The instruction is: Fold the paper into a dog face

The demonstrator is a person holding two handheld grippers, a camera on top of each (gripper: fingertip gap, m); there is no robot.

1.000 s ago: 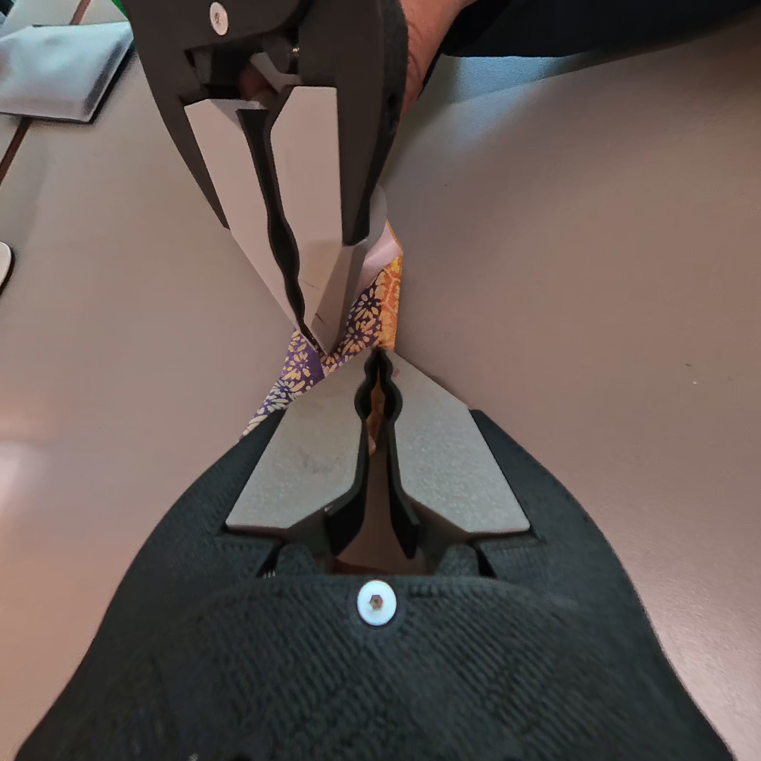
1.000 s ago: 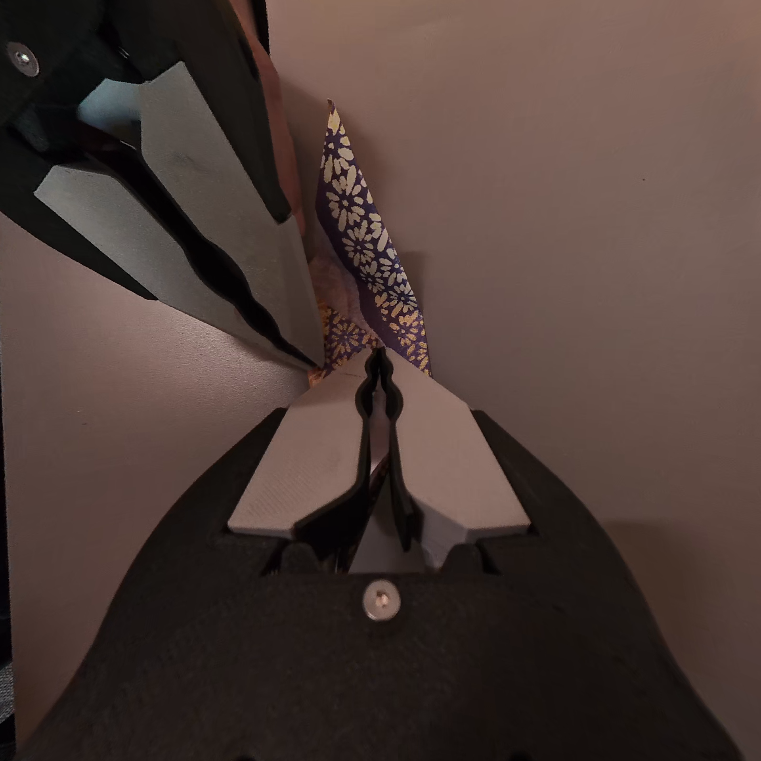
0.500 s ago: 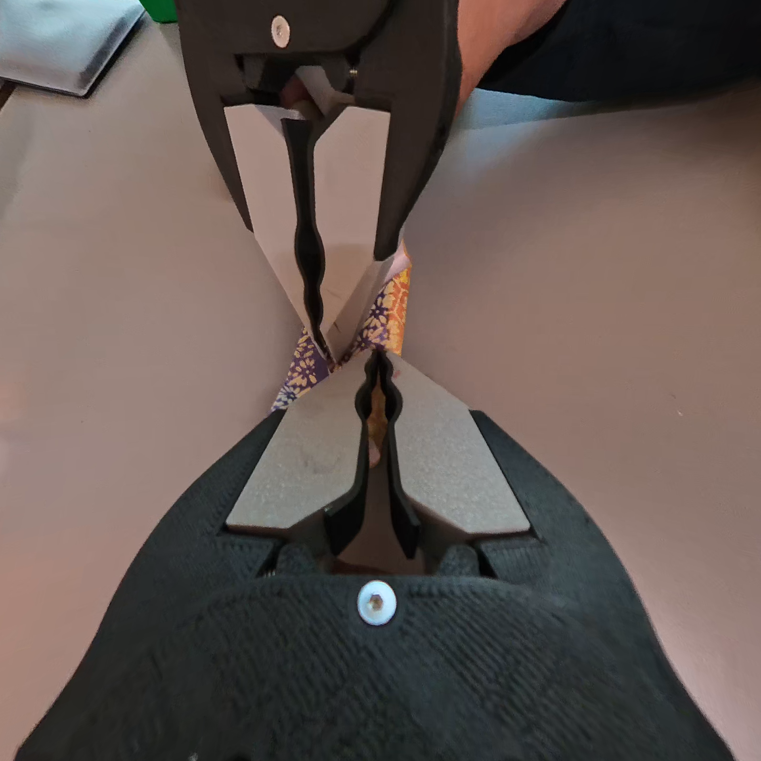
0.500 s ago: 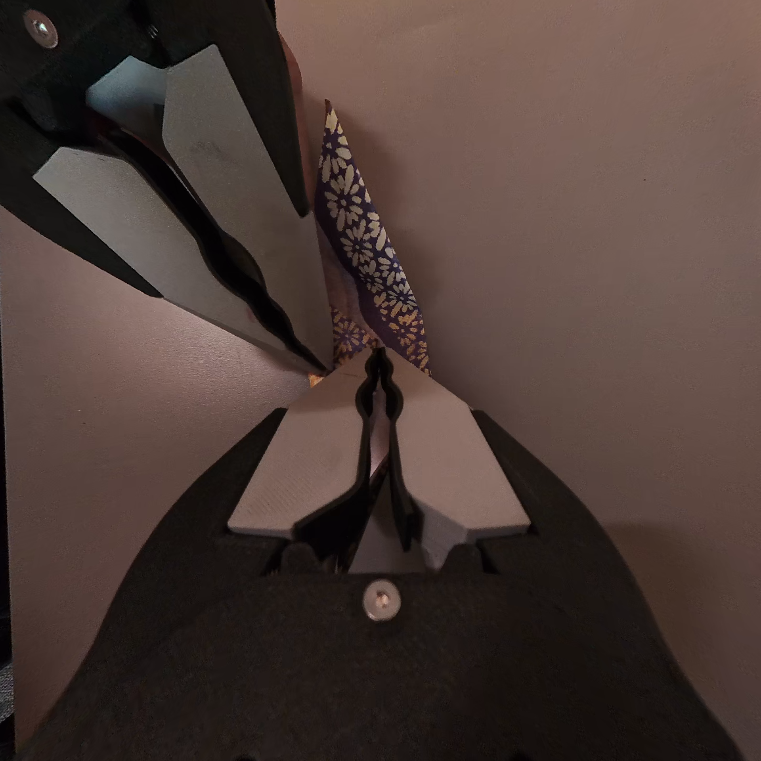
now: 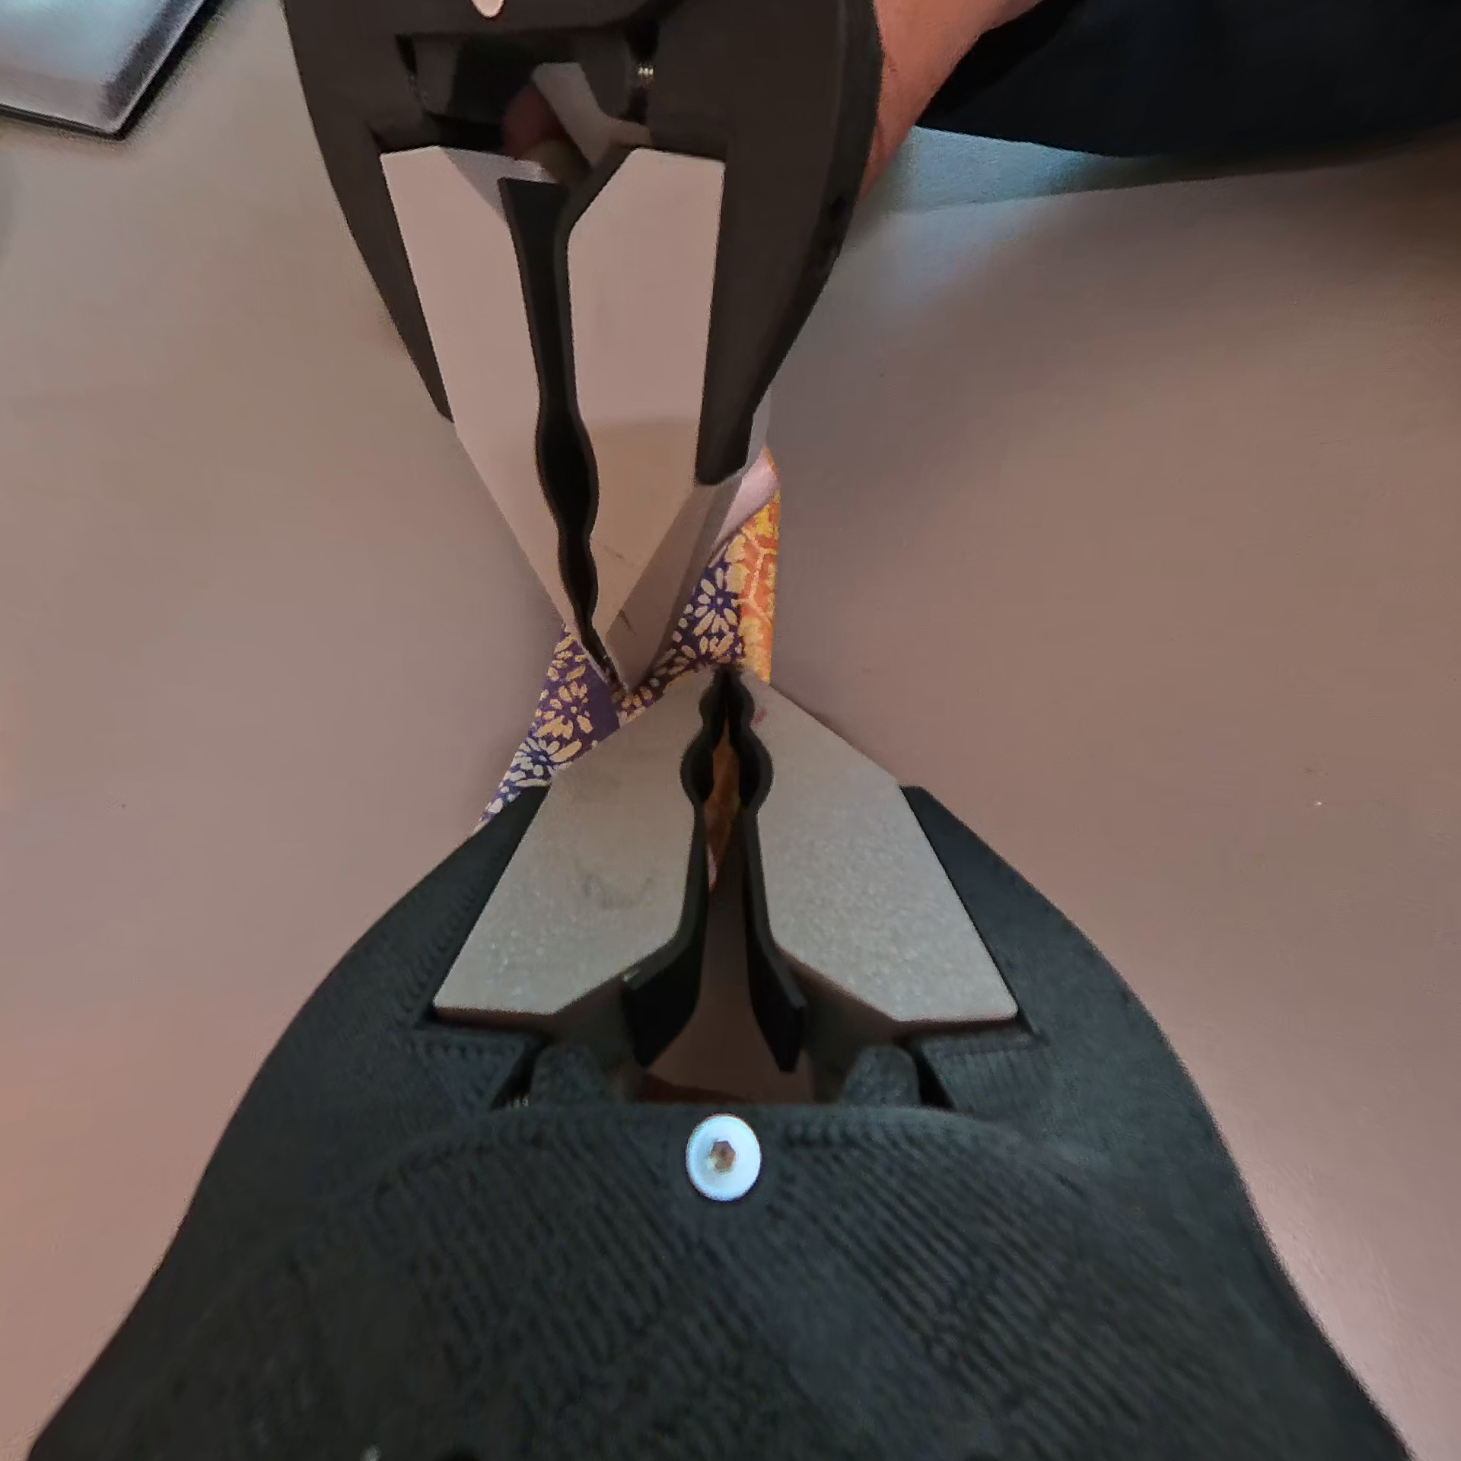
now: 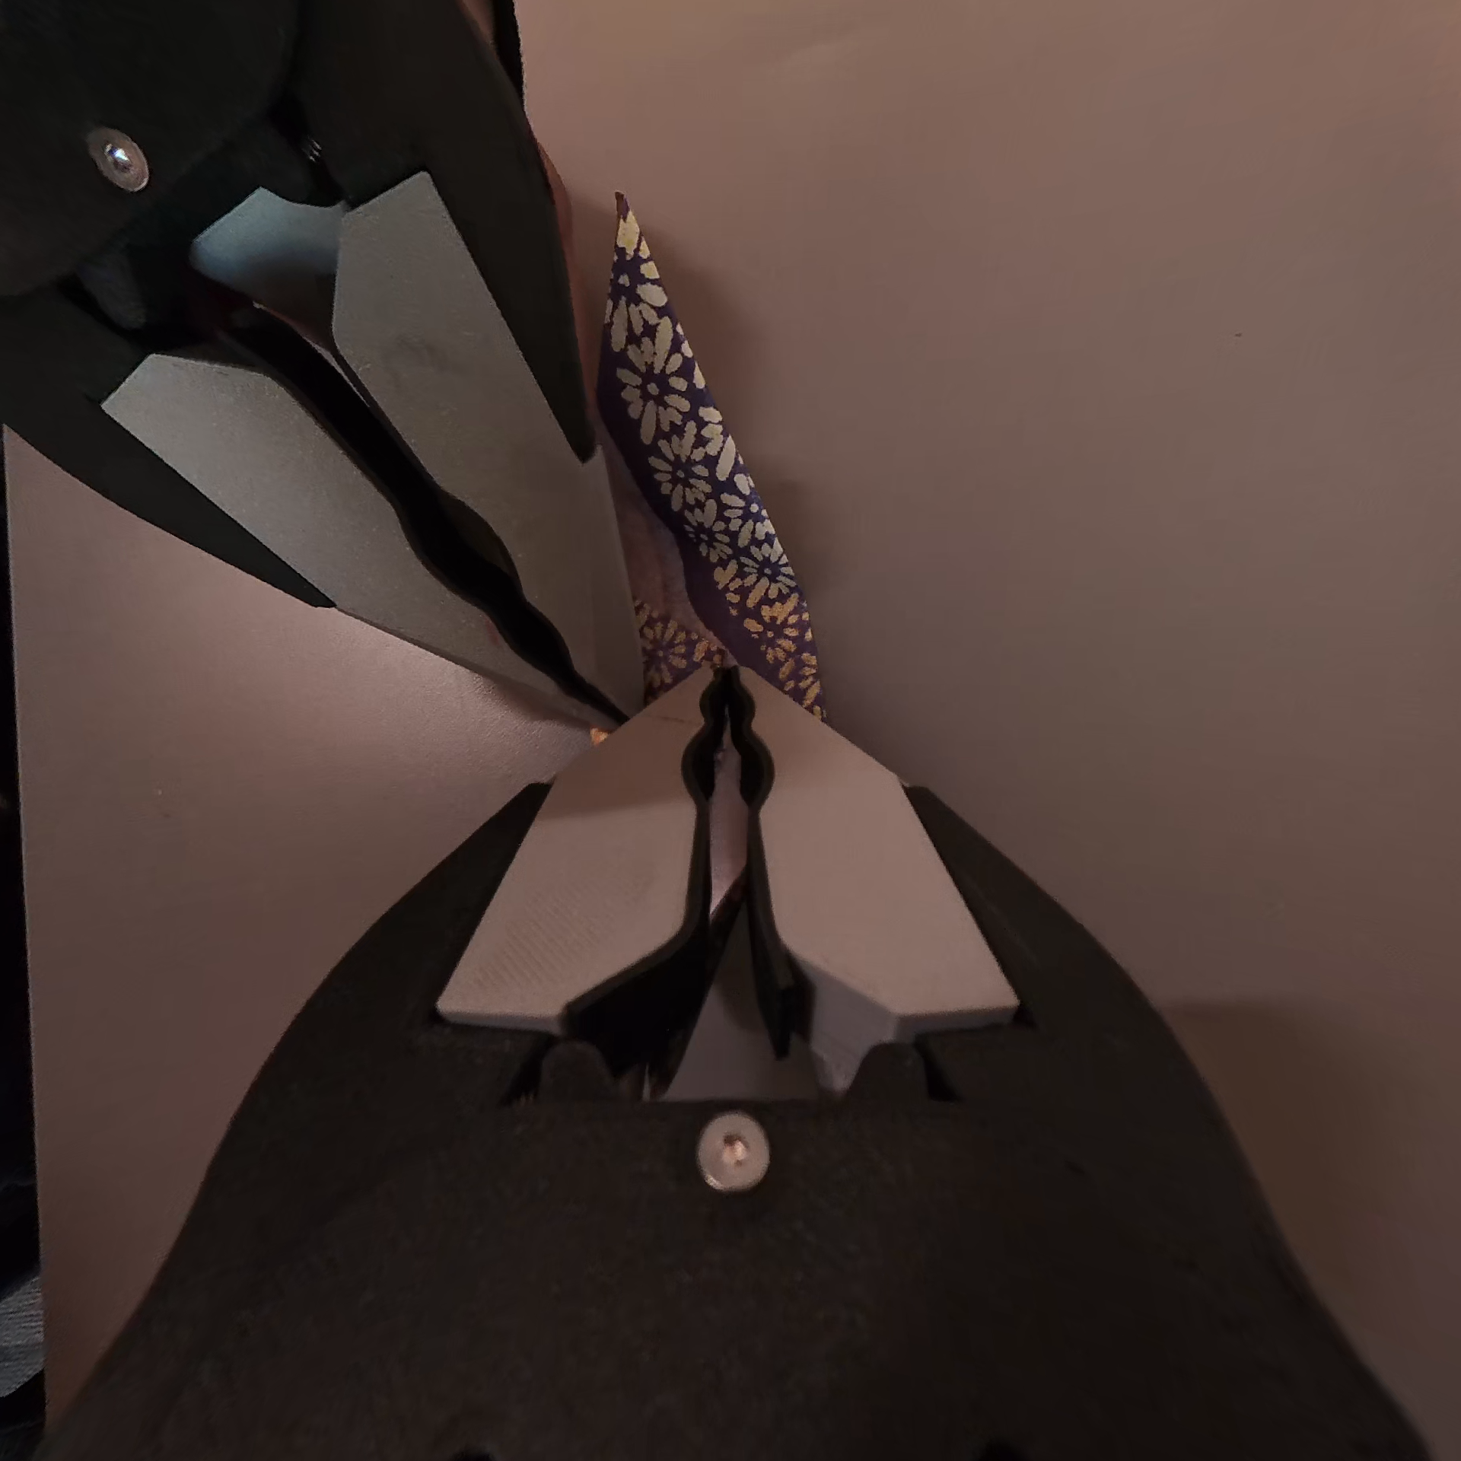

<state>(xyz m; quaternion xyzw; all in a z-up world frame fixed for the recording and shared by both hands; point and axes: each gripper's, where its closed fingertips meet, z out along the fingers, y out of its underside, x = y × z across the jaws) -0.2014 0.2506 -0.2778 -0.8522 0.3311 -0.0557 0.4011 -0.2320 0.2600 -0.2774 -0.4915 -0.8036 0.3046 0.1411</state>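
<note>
The paper (image 5: 715, 624) is a small folded sheet, purple and orange with a pale flower print, held up off the brown table (image 5: 1107, 553). My left gripper (image 5: 726, 686) is shut on its near edge; orange paper shows between the jaws. My right gripper (image 5: 605, 672) comes in from the top, tip to tip with the left, shut on the paper. In the right wrist view the paper (image 6: 696, 474) stands as a narrow point beyond my right gripper (image 6: 727, 686), with white paper between its jaws. The left gripper (image 6: 609, 711) enters from the upper left.
A grey flat object (image 5: 79, 63) lies at the table's far left corner. A person's hand and dark sleeve (image 5: 1186, 71) are behind the right gripper. Bare table lies on both sides of the grippers. My left and right fingertips are right by each other.
In the left wrist view the right gripper has swung from a leftward tilt to nearly upright and looms larger. The paper stays pinched between both grippers, with less of it showing.
</note>
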